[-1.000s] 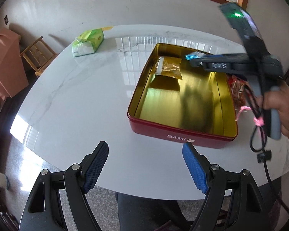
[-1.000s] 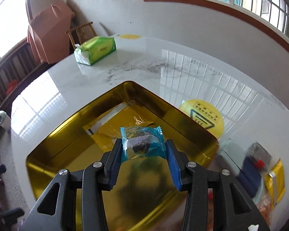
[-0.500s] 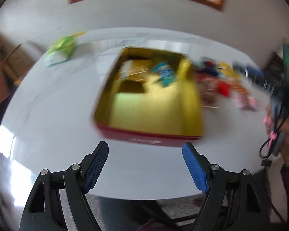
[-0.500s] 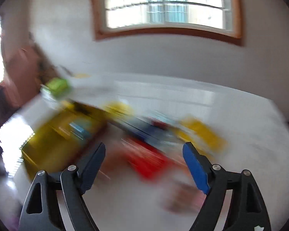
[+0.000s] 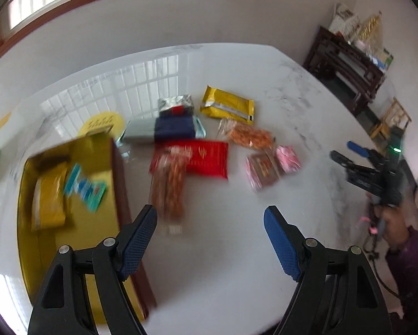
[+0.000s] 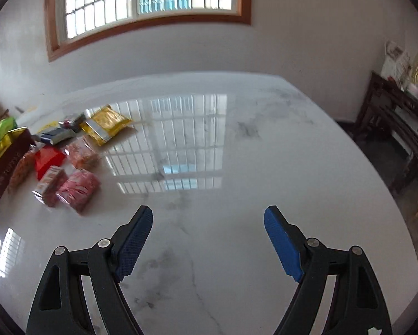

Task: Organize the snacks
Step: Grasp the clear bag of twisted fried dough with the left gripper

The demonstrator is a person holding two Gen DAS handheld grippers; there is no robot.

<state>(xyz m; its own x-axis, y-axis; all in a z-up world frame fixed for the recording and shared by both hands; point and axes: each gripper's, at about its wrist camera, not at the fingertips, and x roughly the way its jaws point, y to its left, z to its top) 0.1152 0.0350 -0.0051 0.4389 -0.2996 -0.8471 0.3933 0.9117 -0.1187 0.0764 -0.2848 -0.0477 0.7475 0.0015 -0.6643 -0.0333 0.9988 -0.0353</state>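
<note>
The red tin with a gold inside (image 5: pixel 30 240) stands at the left; a teal snack packet (image 5: pixel 83 187) and a gold packet (image 5: pixel 48 198) lie in it. Several loose snacks lie on the white table: a red packet (image 5: pixel 206 157), a yellow packet (image 5: pixel 227 109), an orange packet (image 5: pixel 248 136), a pink packet (image 5: pixel 288 157). My left gripper (image 5: pixel 210 233) is open and empty, above the table near the tin's right wall. My right gripper (image 6: pixel 209 233) is open and empty over bare table, well right of the snacks (image 6: pixel 77 189); it also shows in the left wrist view (image 5: pixel 356 153).
A green tissue pack (image 6: pixel 5 124) lies beyond the tin (image 6: pixel 2 162). A yellow round sticker (image 5: pixel 101 122) is on the table behind the tin. A dark wooden sideboard (image 6: pixel 398 128) stands by the right wall. The table's right edge curves close to my right gripper.
My right gripper has let go of the teal packet, which now lies in the tin, and has swung away to the right. My left gripper has turned right, towards the loose snacks.
</note>
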